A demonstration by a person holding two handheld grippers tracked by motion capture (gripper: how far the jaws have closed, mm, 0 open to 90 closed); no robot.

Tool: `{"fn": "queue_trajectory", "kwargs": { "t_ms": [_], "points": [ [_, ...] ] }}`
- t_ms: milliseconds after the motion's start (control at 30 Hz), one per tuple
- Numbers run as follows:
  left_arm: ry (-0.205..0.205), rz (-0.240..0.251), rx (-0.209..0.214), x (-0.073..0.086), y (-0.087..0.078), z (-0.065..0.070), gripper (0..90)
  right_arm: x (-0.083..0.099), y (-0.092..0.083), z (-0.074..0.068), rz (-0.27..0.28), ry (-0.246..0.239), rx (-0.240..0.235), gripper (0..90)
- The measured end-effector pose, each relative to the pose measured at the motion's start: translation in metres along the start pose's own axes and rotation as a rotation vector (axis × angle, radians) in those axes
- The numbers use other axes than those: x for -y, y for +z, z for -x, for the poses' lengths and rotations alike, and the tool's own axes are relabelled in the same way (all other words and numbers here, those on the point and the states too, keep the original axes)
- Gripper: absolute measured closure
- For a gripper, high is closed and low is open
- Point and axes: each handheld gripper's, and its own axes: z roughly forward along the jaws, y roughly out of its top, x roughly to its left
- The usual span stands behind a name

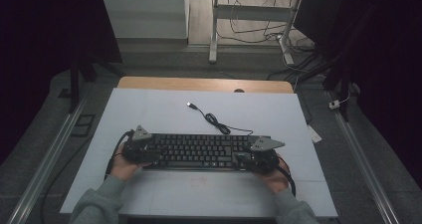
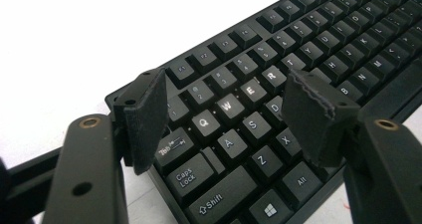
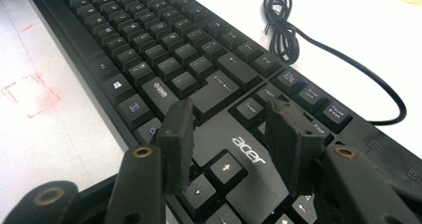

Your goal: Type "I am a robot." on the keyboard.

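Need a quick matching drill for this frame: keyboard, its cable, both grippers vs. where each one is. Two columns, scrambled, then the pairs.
Things:
1. keyboard
2. keyboard cable
3. left gripper
4. right gripper

Places:
A. jaws apart over the Q-W-A-S keys
B. flat on the white table top, between the two grippers
C. jaws apart over the arrow keys and the acer logo
D. loosely bundled on the table beyond the keyboard, plug lying free

Pairs: 1-B, 2-D, 3-A, 4-C

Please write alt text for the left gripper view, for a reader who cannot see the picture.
The open left claw hovers over the left end of a black keyboard, its two padded jaws apart above the Q, W, A and S keys without pressing them. The keyboard lies on a white table.
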Motion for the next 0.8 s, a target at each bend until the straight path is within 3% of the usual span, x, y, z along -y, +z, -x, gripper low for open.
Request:
{"fn": "queue_trajectory", "kwargs": {
  "t_ms": [800],
  "points": [
    [0.047,0.000,0.016,-0.003,0.000,0.013,34.9,0.000,0.002,0.000,-0.008,-0.004,0.000,54.3]
  ]
}}
